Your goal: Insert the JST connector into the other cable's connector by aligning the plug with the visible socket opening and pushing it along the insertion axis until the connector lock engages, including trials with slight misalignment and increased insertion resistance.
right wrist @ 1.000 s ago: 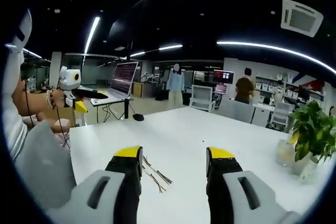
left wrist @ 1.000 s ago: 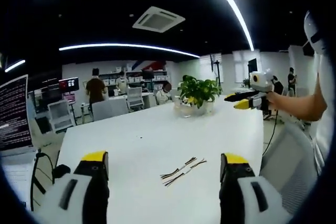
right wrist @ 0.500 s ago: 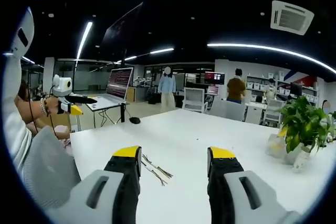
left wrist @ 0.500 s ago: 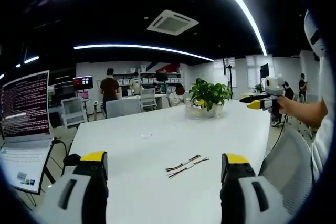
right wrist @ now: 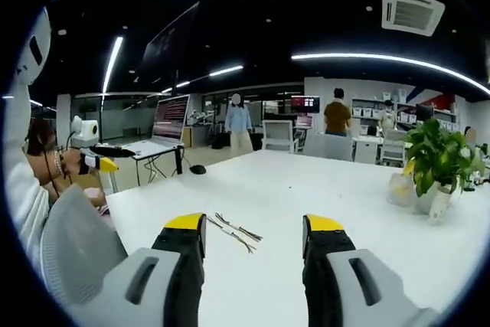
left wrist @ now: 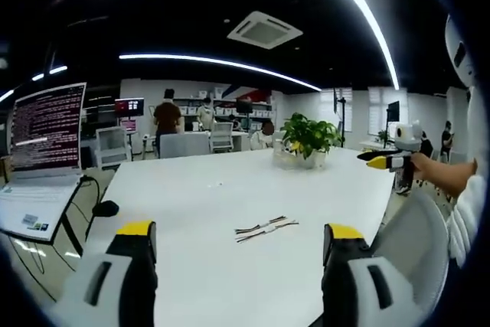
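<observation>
The left hand-held gripper [left wrist: 239, 241] has two fat grey plastic jaws with bright yellow tips. The jaws stand wide apart and hold nothing. The right hand-held gripper [right wrist: 254, 233] looks the same, and its jaws are wide apart with nothing in them too.

Both are held above a big smooth white surface [left wrist: 191, 197]. It is flat and a bit shiny.

The thin dark cables with small pale connectors [left wrist: 266, 228] lie on the surface. In the left gripper view they sit ahead of the jaws, in the gap between them and nearer the right jaw. They are not touching either jaw. They look like a few skinny wires side by side, dark at the ends and light in the middle where the little plugs are. The plugs are too small to tell if they are joined. In the right gripper view the cables [right wrist: 237, 232] lie just ahead of the left jaw's yellow tip, pointing off at a slant.

Far ahead of the left hand-held gripper, on the far side of the surface, stands a leafy green plant in a clear glass pot [left wrist: 308, 138]. In the right gripper view it [right wrist: 435, 166] is off to the right.

To the left of the left hand-held gripper is an open laptop with a dark screen full of small text [left wrist: 46, 129]. A small black round mouse [left wrist: 106, 208] lies near it.
</observation>
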